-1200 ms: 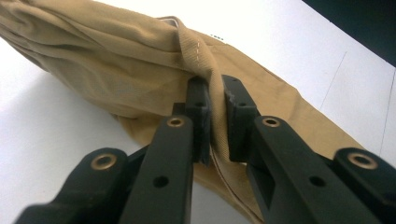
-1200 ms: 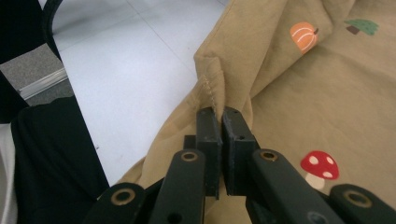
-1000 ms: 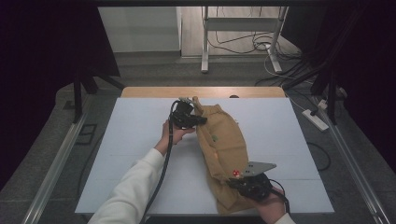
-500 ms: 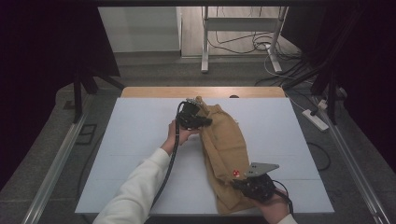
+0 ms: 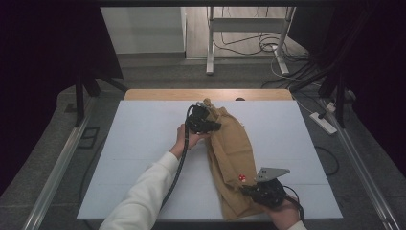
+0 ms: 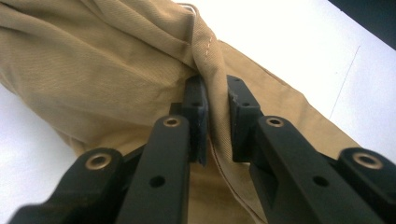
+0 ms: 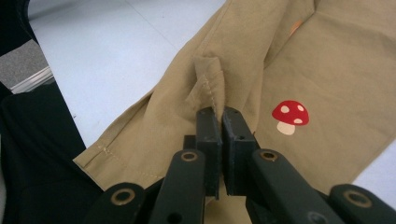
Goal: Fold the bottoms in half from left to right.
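A tan garment (image 5: 234, 148) with a small red mushroom print (image 5: 242, 178) lies lengthwise on the white table (image 5: 143, 139). My left gripper (image 5: 215, 125) holds its far end; in the left gripper view the jaws (image 6: 217, 116) are shut on a twisted fold of the tan cloth (image 6: 93, 60). At the near end, my right gripper (image 5: 247, 188) has a grey plate on top. In the right gripper view it (image 7: 222, 126) is shut on a stitched hem fold of the garment (image 7: 336, 70), just left of the mushroom (image 7: 289, 115).
A wooden strip (image 5: 206, 94) shows along the table's far edge. A metal desk frame (image 5: 249, 28) and loose cables stand on the floor behind. A white power strip (image 5: 324, 123) lies on the floor to the right. Bare table surface spreads left of the garment.
My left gripper has carried the garment's far end a little to the right, narrowing the cloth. My right gripper has kept its place at the near end.
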{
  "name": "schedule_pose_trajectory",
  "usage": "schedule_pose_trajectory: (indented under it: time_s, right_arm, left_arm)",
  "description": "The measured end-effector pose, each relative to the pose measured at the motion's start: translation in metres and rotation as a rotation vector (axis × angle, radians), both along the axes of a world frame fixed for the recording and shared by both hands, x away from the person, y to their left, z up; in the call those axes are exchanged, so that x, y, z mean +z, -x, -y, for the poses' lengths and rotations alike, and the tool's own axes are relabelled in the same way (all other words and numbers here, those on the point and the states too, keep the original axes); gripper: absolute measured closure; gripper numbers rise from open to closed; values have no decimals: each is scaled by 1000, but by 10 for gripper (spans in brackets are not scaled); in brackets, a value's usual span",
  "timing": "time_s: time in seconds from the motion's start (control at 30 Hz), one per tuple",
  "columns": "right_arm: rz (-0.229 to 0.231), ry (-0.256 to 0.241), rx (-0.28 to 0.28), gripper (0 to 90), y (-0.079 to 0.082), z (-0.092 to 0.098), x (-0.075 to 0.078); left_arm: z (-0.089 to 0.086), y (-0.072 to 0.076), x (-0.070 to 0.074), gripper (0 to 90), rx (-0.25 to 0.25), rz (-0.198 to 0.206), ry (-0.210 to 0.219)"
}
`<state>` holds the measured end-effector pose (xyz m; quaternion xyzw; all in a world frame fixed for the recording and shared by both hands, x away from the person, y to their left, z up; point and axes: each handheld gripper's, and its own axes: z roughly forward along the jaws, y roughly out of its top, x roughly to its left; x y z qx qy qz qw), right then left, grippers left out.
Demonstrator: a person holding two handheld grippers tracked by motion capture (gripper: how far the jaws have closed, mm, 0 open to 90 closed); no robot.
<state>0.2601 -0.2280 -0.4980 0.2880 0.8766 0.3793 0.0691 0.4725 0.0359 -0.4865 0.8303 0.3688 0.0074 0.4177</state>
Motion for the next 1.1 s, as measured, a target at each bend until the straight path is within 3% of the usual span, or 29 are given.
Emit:
schedule_pose_trajectory:
  time_s: [1.1]
  right_arm:
    - [-9,10,-20,861,9,12,-1]
  left_arm:
    - [31,-5,-16,761,-29,-31,-33]
